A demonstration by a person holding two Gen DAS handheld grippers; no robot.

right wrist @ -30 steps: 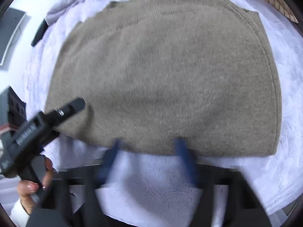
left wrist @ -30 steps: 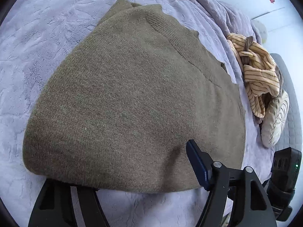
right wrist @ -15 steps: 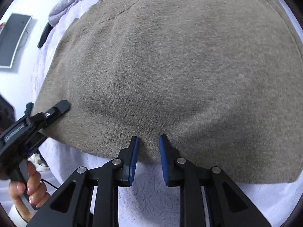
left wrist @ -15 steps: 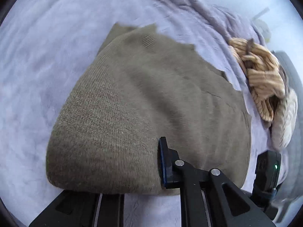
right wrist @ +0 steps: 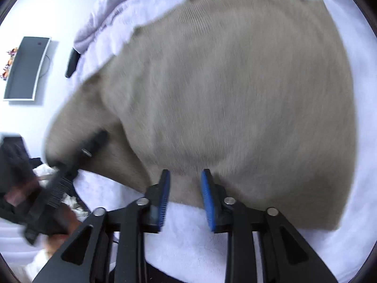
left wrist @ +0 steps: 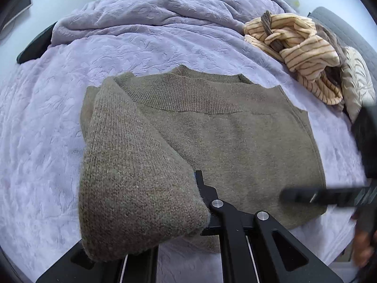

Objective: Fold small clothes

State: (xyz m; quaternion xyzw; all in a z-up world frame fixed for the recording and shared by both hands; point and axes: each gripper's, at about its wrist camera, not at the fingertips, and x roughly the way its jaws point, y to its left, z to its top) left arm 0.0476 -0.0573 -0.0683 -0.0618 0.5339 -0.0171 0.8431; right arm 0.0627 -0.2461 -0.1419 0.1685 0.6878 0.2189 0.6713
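Olive-brown knit fills the middle of both my views: the sweater (left wrist: pixel 235 141) lies on the lilac bedspread (left wrist: pixel 35 129), its ribbed collar toward the top of the frame. In my left wrist view my left gripper (left wrist: pixel 196 210) has its jaws clamped on the sweater's lower left corner, and that corner is lifted and draped over the near finger, hiding it; only one black finger shows beside the bunched fabric. The rest of the sweater lies flat.

That same view shows things my right wrist view misses: a rumpled lilac blanket (left wrist: pixel 165 11) piled at the top, and a striped tan garment (left wrist: pixel 301 54) heaped at the upper right, well apart from the sweater. My right gripper (left wrist: pixel 327 197) appears there only as a dark blur at the right edge.

From my right wrist view, blurred, my right gripper (right wrist: pixel 185 193) has its jaws partly apart, having just been opening, with the sweater's near hem (right wrist: pixel 186 184) between the blue pads (right wrist: pixel 163 195) but not pinched. At the left I see my left gripper (right wrist: pixel 89 146) biting the raised corner, and a dark flat panel (right wrist: pixel 26 68) at the upper left.
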